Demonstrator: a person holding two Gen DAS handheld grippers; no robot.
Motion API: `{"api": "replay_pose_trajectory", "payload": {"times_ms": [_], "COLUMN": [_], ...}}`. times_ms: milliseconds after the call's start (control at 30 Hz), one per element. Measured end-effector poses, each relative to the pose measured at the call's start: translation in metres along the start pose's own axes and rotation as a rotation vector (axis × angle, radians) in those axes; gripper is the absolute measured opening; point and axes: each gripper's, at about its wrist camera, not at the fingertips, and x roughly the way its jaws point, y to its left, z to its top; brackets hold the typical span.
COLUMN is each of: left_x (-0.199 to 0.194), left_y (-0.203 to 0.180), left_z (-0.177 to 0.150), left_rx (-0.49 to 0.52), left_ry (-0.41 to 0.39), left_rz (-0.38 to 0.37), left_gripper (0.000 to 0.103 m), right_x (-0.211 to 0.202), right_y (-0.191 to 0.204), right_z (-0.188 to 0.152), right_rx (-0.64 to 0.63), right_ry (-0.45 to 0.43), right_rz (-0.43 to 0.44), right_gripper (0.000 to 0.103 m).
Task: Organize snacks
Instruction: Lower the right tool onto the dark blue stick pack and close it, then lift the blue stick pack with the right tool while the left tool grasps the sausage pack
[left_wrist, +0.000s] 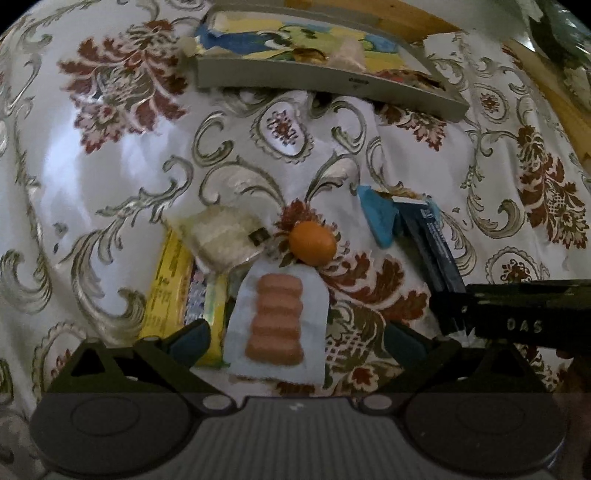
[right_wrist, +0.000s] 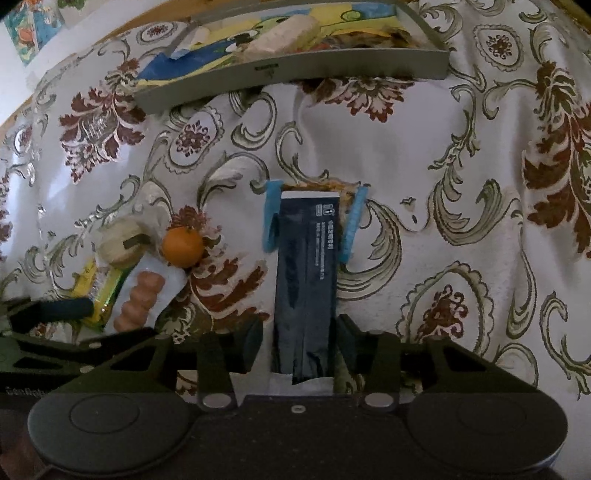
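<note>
Dark navy foil marks the long snack bar (right_wrist: 306, 291) that lies between the fingers of the right gripper (right_wrist: 301, 347); the jaws stand narrowed on either side of its near end, the right pad against the wrapper and the left one just beside it, so whether the grip is fully closed cannot be told. The bar's far end rests over a blue packet (right_wrist: 272, 218) on the floral tablecloth (right_wrist: 443, 147). To the left, the left gripper (left_wrist: 295, 341) is spread wide and holds nothing, its fingers straddling a pale blue packet of pink biscuits (left_wrist: 275, 325) without touching it. Just beyond that packet sits a small orange fruit (left_wrist: 312, 243), and to its left a clear-wrapped pale cake (left_wrist: 221, 236) lies over a yellow wrapper (left_wrist: 166, 288) and a green-yellow one (left_wrist: 216, 314). In the left wrist view the navy bar (left_wrist: 430, 251) runs to the right of the fruit, its near end hidden behind the right gripper's black body (left_wrist: 524, 314). At the far side of the cloth stands a grey tray (left_wrist: 332, 83) with a colourful cartoon lining, already holding a few wrapped snacks (right_wrist: 284, 35).
</note>
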Motion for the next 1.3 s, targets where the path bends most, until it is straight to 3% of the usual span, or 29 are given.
{"api": "replay_pose_trajectory", "payload": {"times_ms": [233,667,933,1200,1300], "left_x": [0.006,0.014,0.023,0.02,0.018], "left_y": [0.0,0.011,0.002,0.005,0.003], "left_z": [0.0,0.001,0.0,-0.001,-0.001], "left_rx": [-0.009,-0.037,0.043,0.044,0.051], "left_ry": [0.037,0.032,0.053,0.048,0.042], "left_rz": [-0.067,0.02,0.061,0.076,0.075], "left_gripper": [0.092,0.09,0.092,0.069,0.068], "right_x": [0.001,-0.003,-0.002,-0.003,-0.003], "right_y": [0.004,0.003,0.003,0.005,0.009], "right_z": [-0.002,-0.003,-0.003,-0.003,-0.004], "right_rx": [-0.03,-0.002,-0.006,-0.027,-0.05], "right_ry": [-0.006,-0.006,-0.005,-0.006,-0.008], "right_rz": [-0.009,0.032,0.033,0.041,0.042], "right_gripper": [0.037,0.036,0.036,0.036,0.036]}}
